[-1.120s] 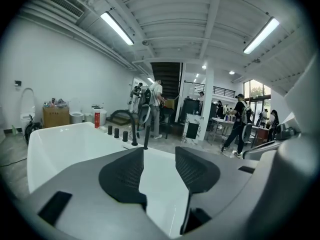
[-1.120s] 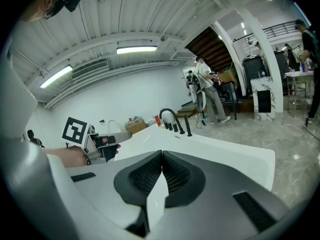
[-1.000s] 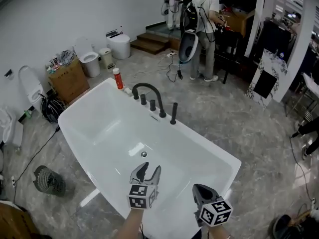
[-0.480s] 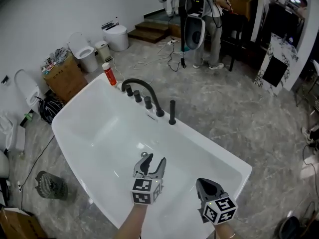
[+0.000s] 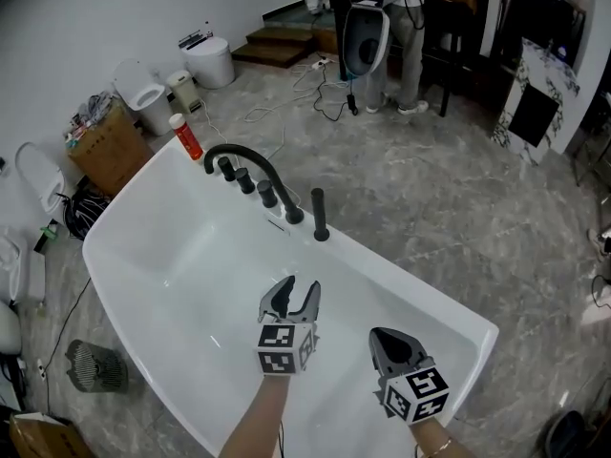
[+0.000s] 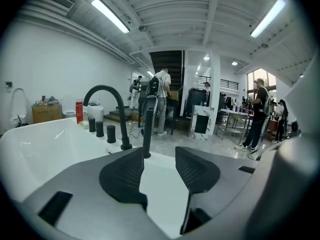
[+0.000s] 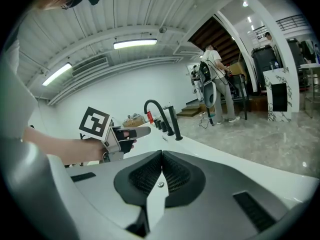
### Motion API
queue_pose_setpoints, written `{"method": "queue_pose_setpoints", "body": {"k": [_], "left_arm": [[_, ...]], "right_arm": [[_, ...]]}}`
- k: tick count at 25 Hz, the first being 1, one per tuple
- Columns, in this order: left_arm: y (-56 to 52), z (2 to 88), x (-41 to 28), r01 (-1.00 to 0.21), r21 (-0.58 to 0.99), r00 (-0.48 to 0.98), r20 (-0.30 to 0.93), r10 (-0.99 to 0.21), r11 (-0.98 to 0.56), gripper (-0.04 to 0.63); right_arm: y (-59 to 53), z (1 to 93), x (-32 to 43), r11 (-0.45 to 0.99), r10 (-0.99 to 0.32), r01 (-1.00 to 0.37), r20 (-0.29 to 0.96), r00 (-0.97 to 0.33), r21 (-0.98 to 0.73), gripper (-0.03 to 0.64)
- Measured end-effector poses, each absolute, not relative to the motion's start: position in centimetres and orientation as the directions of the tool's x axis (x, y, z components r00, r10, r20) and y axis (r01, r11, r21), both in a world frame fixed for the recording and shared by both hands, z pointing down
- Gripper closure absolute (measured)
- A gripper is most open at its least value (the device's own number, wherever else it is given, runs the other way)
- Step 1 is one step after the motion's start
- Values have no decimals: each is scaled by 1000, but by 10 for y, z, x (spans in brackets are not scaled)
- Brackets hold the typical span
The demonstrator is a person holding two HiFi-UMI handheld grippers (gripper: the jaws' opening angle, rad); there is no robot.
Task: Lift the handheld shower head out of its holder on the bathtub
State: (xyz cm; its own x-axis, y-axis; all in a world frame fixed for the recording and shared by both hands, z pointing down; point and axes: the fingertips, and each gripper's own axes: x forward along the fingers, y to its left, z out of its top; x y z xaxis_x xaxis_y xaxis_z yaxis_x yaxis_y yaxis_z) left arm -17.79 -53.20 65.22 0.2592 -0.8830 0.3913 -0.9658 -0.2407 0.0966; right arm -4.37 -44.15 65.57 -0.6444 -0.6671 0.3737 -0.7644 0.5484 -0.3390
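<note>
Nothing is lifted yet: the handheld shower head point(image 5: 319, 214) stands in its holder point(image 5: 321, 236) at centre frame (untouched), the left gripper point(image 5: 292, 292) spread and empty below it, the right gripper point(image 5: 387, 342) pressed together.

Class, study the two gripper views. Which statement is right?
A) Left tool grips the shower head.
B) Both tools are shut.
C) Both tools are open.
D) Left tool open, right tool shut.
D: the left tool has its jaws apart with nothing between them, the right tool has them together; the shower head stands in its holder.
</note>
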Motion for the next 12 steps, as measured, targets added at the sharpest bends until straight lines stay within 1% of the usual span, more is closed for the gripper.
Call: {"method": "queue_pose_setpoints", "body": {"k": [7, 12], "left_arm": [[-599, 707, -175, -973, 93, 232, 402, -886, -212, 397], [-634, 735, -178, -977, 82, 214, 408, -888, -198, 397]], "right_arm": [[-492, 702, -45, 551, -669, -767, 376, -641, -328, 611], [-509, 732, -49, 547, -662, -768, 390, -640, -332, 611]]}}
